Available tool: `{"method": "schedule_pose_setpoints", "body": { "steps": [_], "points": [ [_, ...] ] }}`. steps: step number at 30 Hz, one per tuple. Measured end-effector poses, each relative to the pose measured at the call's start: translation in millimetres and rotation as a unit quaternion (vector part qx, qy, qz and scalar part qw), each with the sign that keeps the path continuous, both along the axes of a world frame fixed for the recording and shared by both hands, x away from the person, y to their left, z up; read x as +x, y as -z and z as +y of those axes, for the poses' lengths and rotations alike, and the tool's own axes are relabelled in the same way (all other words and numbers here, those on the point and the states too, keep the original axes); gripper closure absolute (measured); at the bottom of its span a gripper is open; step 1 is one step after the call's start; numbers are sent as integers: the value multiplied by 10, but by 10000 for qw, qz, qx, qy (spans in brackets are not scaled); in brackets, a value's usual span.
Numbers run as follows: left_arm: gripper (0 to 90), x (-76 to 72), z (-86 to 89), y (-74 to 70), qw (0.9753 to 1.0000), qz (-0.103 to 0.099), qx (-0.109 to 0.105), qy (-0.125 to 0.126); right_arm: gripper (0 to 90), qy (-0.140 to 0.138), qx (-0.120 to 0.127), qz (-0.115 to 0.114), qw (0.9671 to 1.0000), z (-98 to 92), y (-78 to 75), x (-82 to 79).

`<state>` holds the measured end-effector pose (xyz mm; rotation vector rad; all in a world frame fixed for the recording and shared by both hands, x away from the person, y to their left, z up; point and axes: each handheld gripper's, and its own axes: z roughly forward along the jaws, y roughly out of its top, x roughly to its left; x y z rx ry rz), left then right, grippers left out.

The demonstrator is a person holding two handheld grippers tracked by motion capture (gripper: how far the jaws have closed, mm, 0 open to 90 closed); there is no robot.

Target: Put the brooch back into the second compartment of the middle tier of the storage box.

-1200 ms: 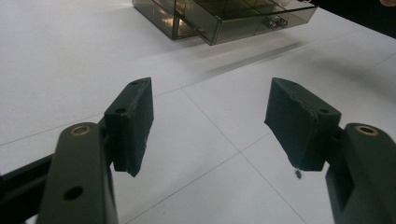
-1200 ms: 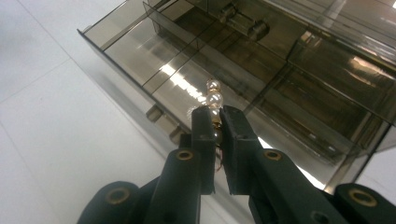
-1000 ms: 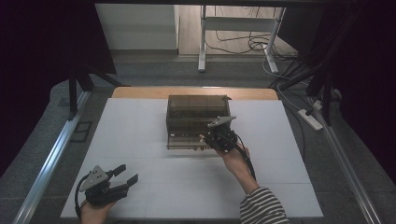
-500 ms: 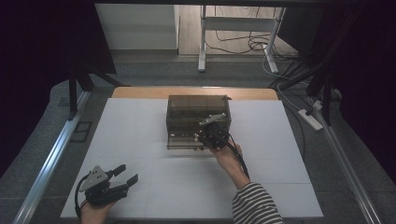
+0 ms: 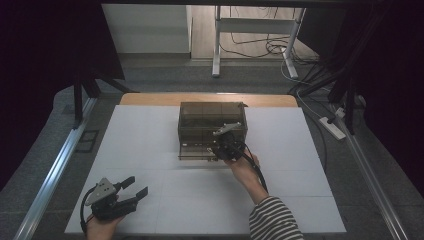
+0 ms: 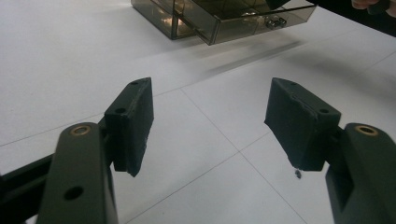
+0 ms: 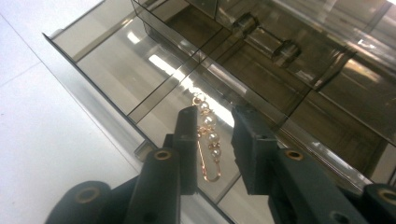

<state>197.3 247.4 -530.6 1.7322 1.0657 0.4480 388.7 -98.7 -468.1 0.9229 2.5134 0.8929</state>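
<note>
While the left gripper (image 5: 131, 192) rests near the front-left corner of the white table (image 5: 150, 150), held in a hand (image 5: 102, 226), its jaws stand wide apart with nothing between them; the left gripper view shows bare table between the two black pads (image 6: 133, 123). Farther in, a striped sleeve (image 5: 274, 220) leads up to the right hand (image 5: 245, 167), which holds the right gripper (image 5: 220, 148) over the open lower drawer (image 5: 192, 152) of a smoky transparent drawer box (image 5: 210, 120) at the table's middle. In the right gripper view, the right gripper (image 7: 215, 135) points down into a drawer compartment (image 7: 154, 79), its jaws narrowly parted on either side of a gold pin set with pearls (image 7: 208, 140). The pin lies between the pads; whether they touch it I cannot tell. Beyond the table, cables (image 5: 270, 45) trail on the floor by a metal stand (image 5: 217, 40).
</note>
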Motion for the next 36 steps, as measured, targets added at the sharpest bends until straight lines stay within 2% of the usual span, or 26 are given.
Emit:
{"method": "schedule_pose_setpoints", "body": {
  "steps": [5, 11, 13, 23, 36],
  "points": [
    [335, -1, -1, 0, 10000, 2, 1, -6, 565, 40, 53, -77, 9999, -57, -40, -39],
    [334, 1, 0, 1, 10000, 7, -4, -6, 524, 80, 259, -86, 9996, -152, -95, -73],
    [334, 1, -1, 1, 10000, 6, -2, -6, 523, 68, 356, -56, 9993, -185, -107, -92],
    [334, 1, -2, 1, 10000, 7, -3, -12, 508, 1, 461, -11, 9989, -328, -145, -190],
    [334, 1, -2, 2, 10000, 9, -7, -15, 505, 28, 573, -89, 9983, -492, -191, -310]
  ]
}}
